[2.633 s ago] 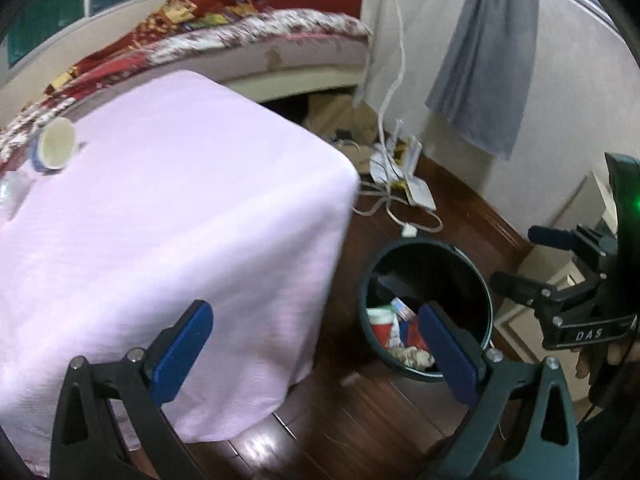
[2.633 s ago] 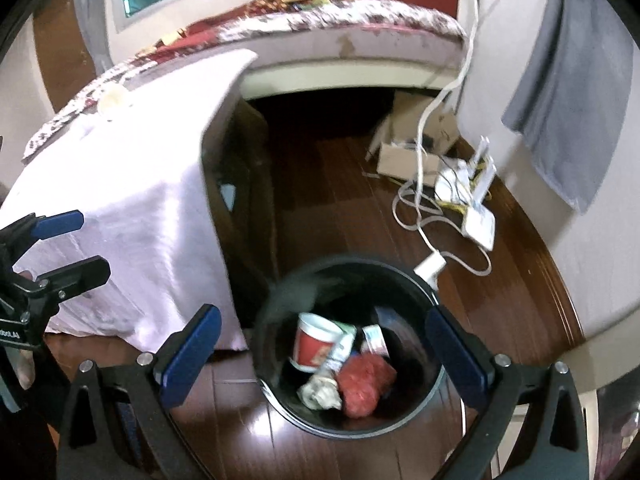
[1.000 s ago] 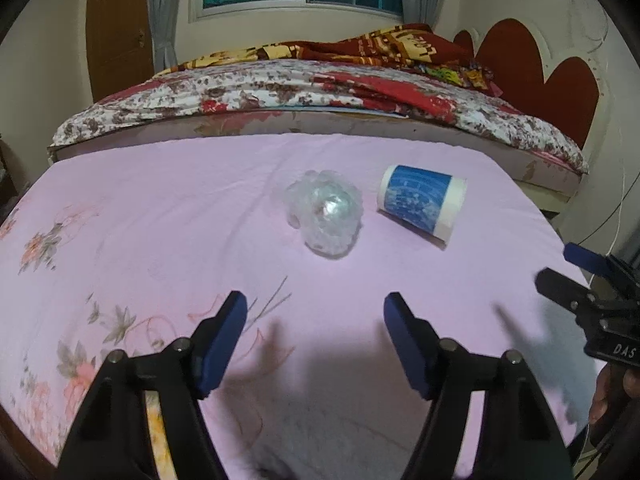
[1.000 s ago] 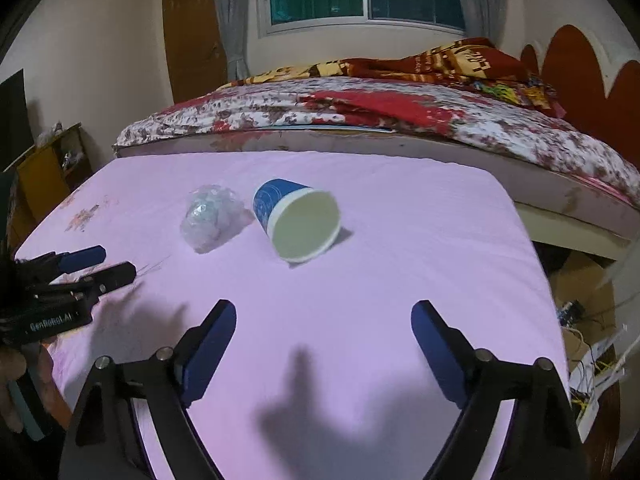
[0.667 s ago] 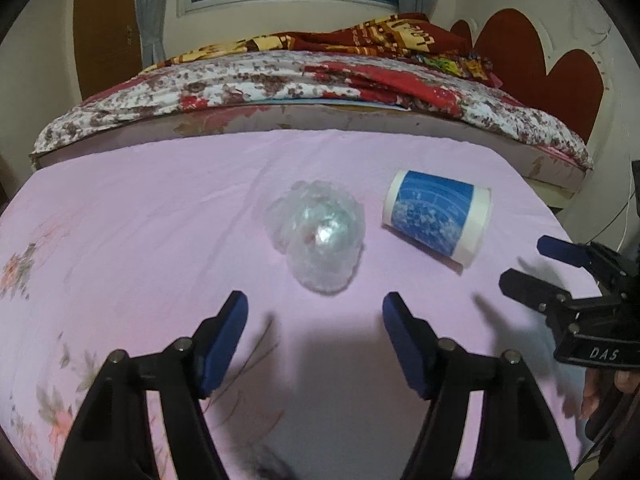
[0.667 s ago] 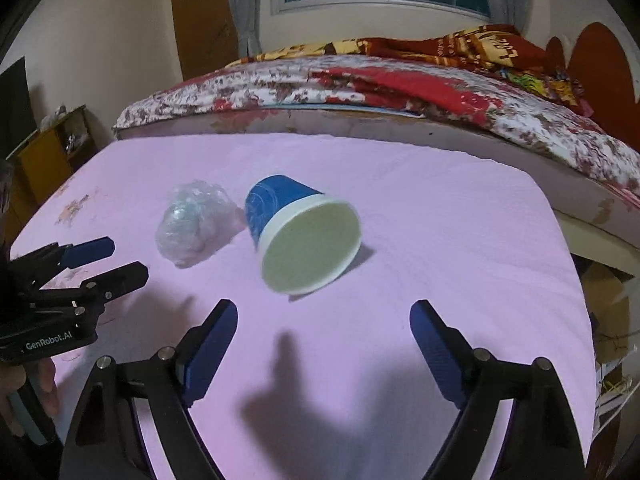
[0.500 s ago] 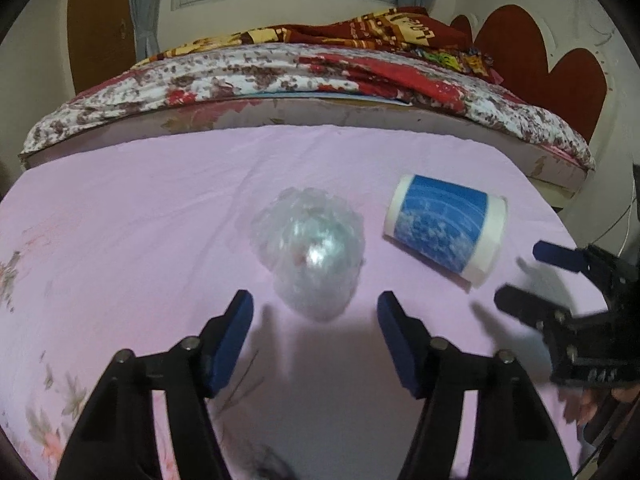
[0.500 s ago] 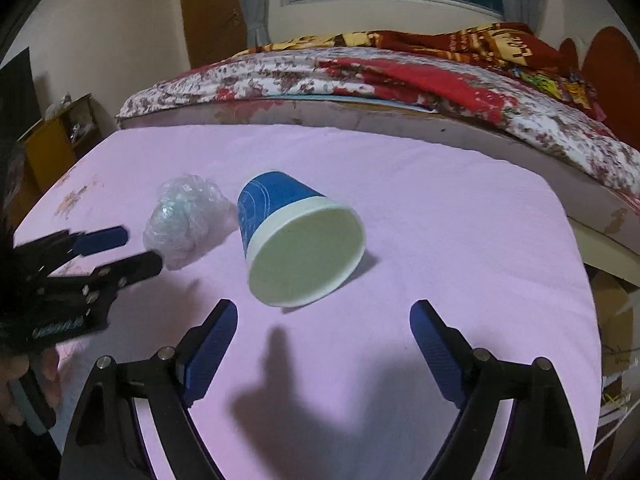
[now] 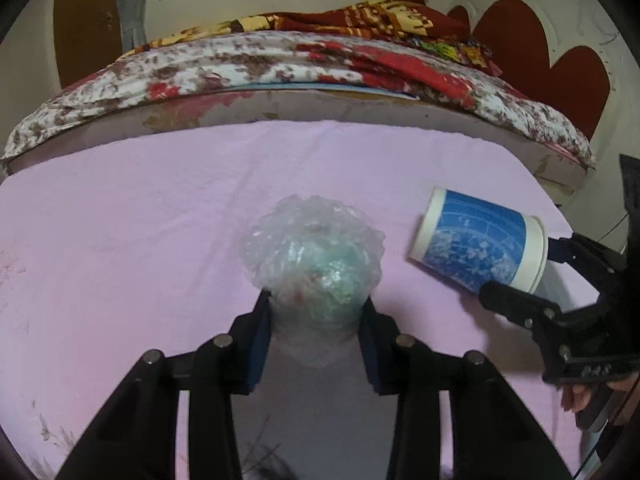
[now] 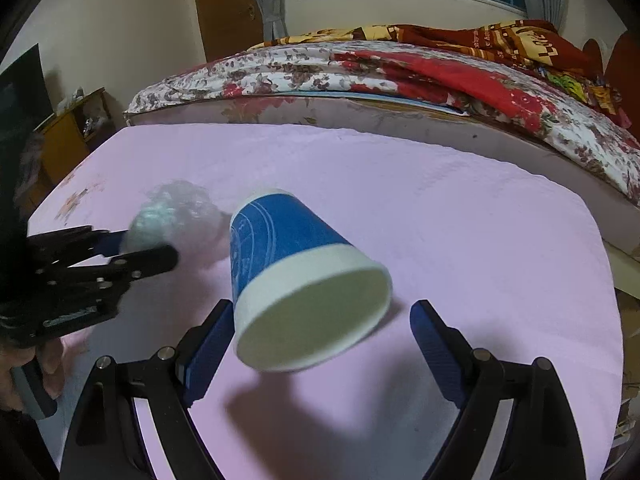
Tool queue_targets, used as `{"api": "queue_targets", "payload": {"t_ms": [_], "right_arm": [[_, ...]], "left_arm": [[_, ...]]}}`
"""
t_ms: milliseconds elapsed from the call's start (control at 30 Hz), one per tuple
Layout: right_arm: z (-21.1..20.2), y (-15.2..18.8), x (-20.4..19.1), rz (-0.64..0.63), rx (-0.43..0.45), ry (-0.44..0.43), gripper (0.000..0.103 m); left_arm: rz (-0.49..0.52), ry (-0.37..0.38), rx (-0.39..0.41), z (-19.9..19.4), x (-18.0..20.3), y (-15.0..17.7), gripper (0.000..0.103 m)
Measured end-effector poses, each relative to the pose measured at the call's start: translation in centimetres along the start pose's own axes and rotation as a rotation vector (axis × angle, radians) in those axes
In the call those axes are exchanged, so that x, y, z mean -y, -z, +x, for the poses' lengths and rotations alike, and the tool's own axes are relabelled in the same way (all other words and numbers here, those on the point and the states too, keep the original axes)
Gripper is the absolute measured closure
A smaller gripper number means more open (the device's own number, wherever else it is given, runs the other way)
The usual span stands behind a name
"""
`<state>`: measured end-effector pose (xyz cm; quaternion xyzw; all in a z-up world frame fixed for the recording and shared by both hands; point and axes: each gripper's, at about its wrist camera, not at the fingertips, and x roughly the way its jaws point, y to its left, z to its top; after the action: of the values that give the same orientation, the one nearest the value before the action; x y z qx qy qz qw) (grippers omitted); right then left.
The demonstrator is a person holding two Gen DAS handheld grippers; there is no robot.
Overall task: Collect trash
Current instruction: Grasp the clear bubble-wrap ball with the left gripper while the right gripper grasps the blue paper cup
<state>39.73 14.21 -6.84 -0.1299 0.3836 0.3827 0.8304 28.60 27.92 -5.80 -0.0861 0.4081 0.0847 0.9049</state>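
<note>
A crumpled clear plastic ball point(image 9: 314, 258) lies on the pink tablecloth point(image 9: 120, 216). My left gripper point(image 9: 316, 320) has closed on its near side, both blue pads pressing the plastic. It also shows in the right wrist view point(image 10: 160, 220), gripped. A blue-and-white paper cup point(image 9: 478, 246) lies on its side to the right. In the right wrist view the cup point(image 10: 300, 280) has its open mouth toward the camera, and my right gripper point(image 10: 320, 328) is open with the fingers either side of its rim, the left pad close to it.
A bed with a floral and red blanket point(image 9: 320, 64) runs behind the table. The table's right edge point(image 10: 612, 280) drops off near the cup. A wooden cabinet point(image 10: 72, 136) stands at far left.
Both grippers moved forward. The left one closed on the plastic ball. The right one came up around the cup's mouth, still open.
</note>
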Motion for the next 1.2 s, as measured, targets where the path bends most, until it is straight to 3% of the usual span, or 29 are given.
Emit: {"api": "queue_targets", "payload": {"t_ms": [167, 233, 433, 567, 733, 1200], "right_arm": [[0.3, -0.2, -0.6, 0.000, 0.006, -0.007, 0.013], [0.3, -0.2, -1.0, 0.000, 0.004, -0.001, 0.024], [-0.6, 0.3, -1.4, 0.016, 0.013, 0.007, 0.029], [-1.2, 0.7, -1.4, 0.032, 0.020, 0.018, 0.030], [-1.6, 1.1, -1.3, 0.058, 0.016, 0.140, 0.030], [-3.6, 2.3, -1.2, 0.084, 0.069, 0.177, 0.035]], "left_arm": [[0.002, -0.013, -0.010, 0.0, -0.6, 0.6, 0.062], [0.001, -0.009, -0.014, 0.1, -0.6, 0.8, 0.062], [0.009, -0.007, -0.002, -0.3, 0.0, 1.4, 0.062], [0.025, -0.003, 0.003, -0.6, 0.5, 1.6, 0.062], [0.019, -0.005, 0.009, -0.8, 0.7, 1.8, 0.062], [0.061, 0.007, 0.045, -1.9, 2.5, 2.2, 0.063]]}}
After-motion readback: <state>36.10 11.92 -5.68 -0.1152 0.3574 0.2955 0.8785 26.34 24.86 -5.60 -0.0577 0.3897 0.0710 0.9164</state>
